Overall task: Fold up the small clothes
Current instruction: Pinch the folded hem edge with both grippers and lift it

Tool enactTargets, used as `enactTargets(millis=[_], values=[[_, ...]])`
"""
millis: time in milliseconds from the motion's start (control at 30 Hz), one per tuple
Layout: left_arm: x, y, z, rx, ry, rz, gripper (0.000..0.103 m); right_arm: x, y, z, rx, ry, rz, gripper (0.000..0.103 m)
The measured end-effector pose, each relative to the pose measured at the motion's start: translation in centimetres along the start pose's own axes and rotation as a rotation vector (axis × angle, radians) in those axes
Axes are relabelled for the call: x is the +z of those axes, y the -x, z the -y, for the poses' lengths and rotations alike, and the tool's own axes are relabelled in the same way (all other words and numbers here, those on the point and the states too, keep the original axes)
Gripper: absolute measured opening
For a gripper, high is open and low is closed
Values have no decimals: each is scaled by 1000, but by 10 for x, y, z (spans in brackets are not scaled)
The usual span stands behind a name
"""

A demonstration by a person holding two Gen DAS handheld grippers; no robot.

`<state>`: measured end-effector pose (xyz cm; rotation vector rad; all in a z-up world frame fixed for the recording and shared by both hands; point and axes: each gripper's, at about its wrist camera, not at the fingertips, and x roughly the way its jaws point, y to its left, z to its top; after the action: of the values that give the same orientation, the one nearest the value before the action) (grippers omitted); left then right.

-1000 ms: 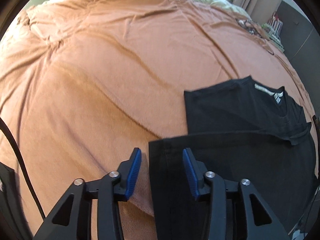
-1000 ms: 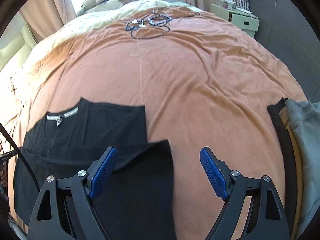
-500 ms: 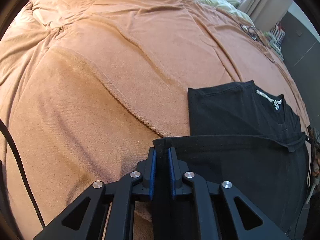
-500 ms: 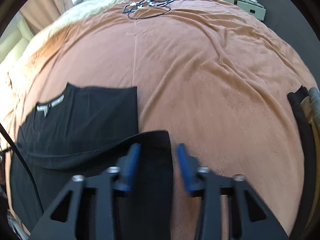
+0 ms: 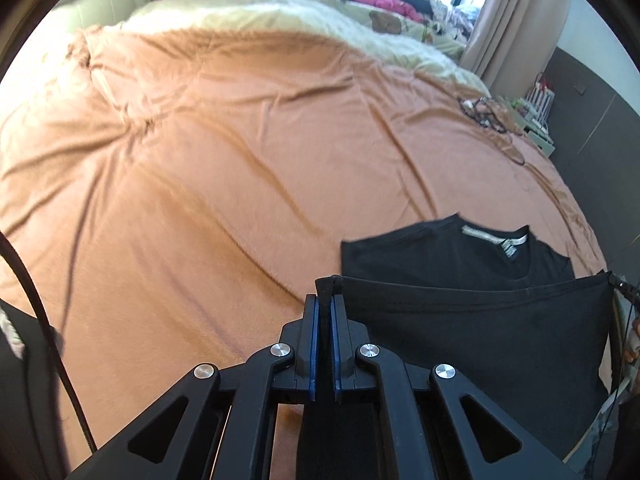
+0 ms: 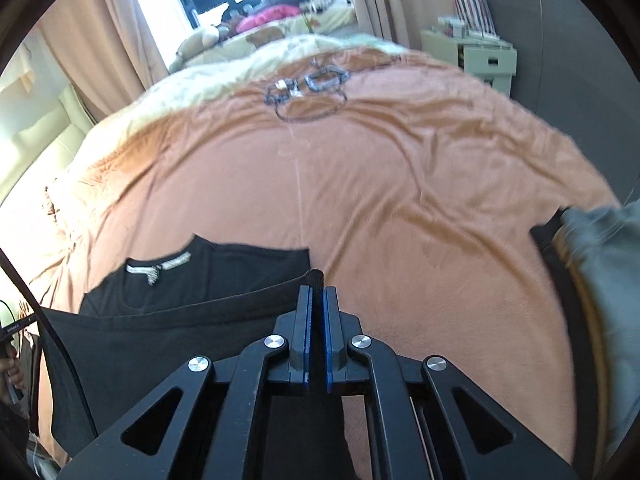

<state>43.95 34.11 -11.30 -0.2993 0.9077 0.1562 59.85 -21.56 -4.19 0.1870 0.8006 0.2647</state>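
A black T-shirt point(image 5: 460, 312) lies on the orange bed cover, collar and label at the far end. My left gripper point(image 5: 324, 300) is shut on the left corner of its near hem, and the cloth sticks up between the blue pads. In the right wrist view the same black T-shirt point(image 6: 168, 320) shows at lower left, with my right gripper point(image 6: 316, 292) shut on the hem's right corner. The hem hangs taut and lifted between both grippers, above the shirt's upper part that still rests on the bed.
The orange bed cover point(image 5: 220, 168) spreads wide to the left and far side. A bundle of cables point(image 6: 308, 84) lies near the far edge. A pile of folded clothes point(image 6: 592, 264) sits at the right. Plush toys, curtains and a white cabinet point(image 6: 480, 56) stand behind the bed.
Both grippers went from open to shut on the hem corners. They then rose, lifting the hem off the bed and stretching it between them.
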Motion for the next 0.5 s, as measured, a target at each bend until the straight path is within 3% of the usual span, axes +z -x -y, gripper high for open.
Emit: enactTargets(millis=[300, 500], values=[[26, 55, 18, 20, 3, 96, 5, 5, 62, -2, 10, -4, 94, 1], [54, 53, 30, 63, 1, 116, 5, 25, 59, -4, 3, -20, 106, 1]])
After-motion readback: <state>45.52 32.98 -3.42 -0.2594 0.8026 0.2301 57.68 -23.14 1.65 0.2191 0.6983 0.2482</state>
